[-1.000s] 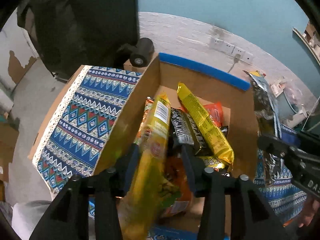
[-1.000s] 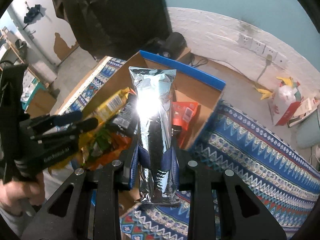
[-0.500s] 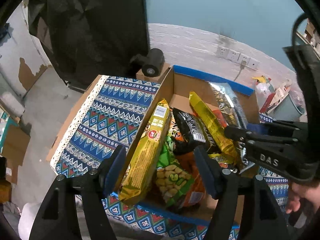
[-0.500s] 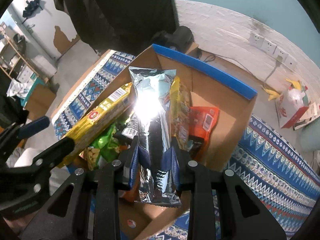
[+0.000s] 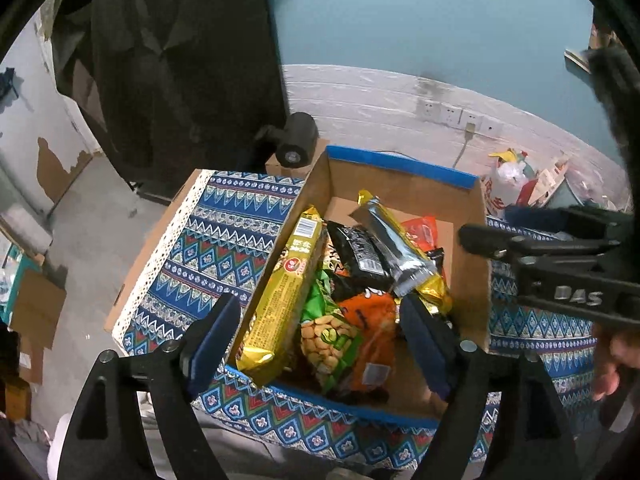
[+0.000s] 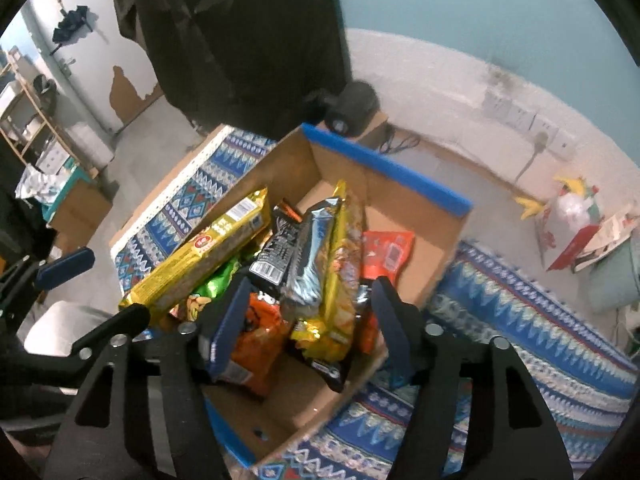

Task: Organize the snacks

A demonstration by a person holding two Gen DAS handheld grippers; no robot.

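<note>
Both tongs hang above the cardboard box [image 5: 468,280] on the patterned tabletop [image 5: 224,240], and both have just been opening. The left tongs [image 5: 320,336] stand wide apart and hold nothing. The right tongs [image 6: 308,316] stand apart, pads clear of the silver snack packet [image 6: 312,256], which lies across the other snacks in the box beside the long yellow packet [image 5: 288,288].

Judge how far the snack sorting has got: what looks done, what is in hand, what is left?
Done: the yellow biscuit pack, silver packet and other snacks lie in the cardboard box. In hand: nothing; the left gripper and right gripper have just been opening and hold nothing. Left: the packs lie heaped and overlapping, perhaps needing straightening.
</note>
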